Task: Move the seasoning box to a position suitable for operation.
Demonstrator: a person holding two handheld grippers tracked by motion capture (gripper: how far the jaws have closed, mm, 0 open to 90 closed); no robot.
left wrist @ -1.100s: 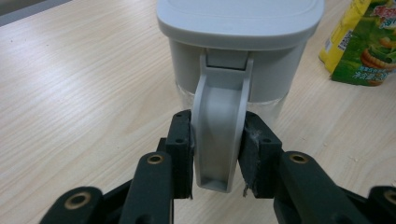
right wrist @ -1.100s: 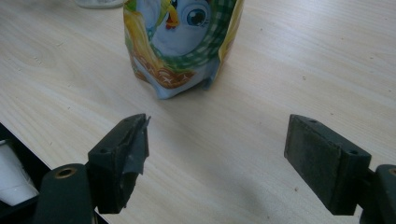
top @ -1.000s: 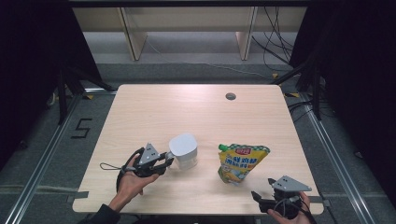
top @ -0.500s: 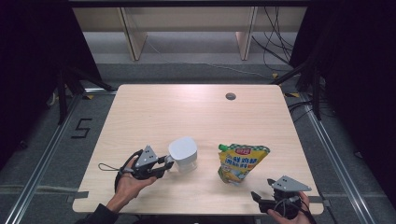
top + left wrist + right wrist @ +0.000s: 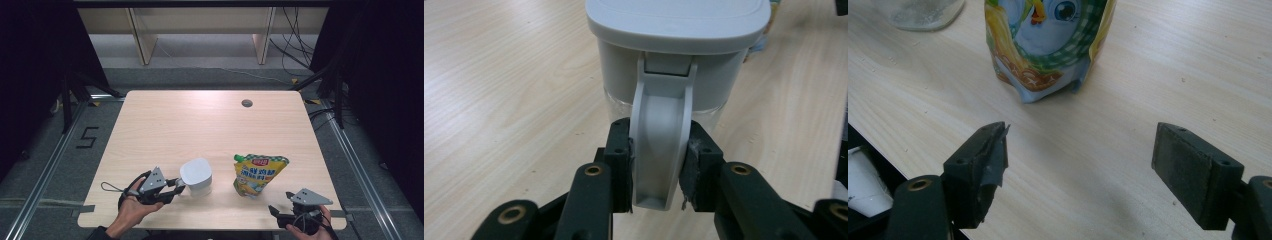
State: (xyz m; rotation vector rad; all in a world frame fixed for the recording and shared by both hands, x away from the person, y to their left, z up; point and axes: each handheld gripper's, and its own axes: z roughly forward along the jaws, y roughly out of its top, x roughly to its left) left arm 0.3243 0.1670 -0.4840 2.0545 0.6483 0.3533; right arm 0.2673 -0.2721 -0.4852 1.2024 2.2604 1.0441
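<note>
Spanning most of the high view, the wooden table (image 5: 210, 125) carries two things near its front edge: a white lidded jug (image 5: 196, 176) left of centre and, well apart to its right, an upright yellow-green snack pouch (image 5: 259, 173). Clamped on the jug's handle (image 5: 659, 145), the left gripper (image 5: 176, 187) has both pads pressing its flanks, as the left gripper view shows. That stiff plastic loop looks like the sound place to hold; the smooth body below the lid would likely slip, and the jug probably tips forward if lifted by the handle alone. Its contents and weight cannot be judged, since the lower body is hidden behind the jaws. The right gripper (image 5: 281, 214) rests at the table's front right, jaws spread wide and empty, with the pouch just ahead. The pouch's top is cut off in the right gripper view.
</note>
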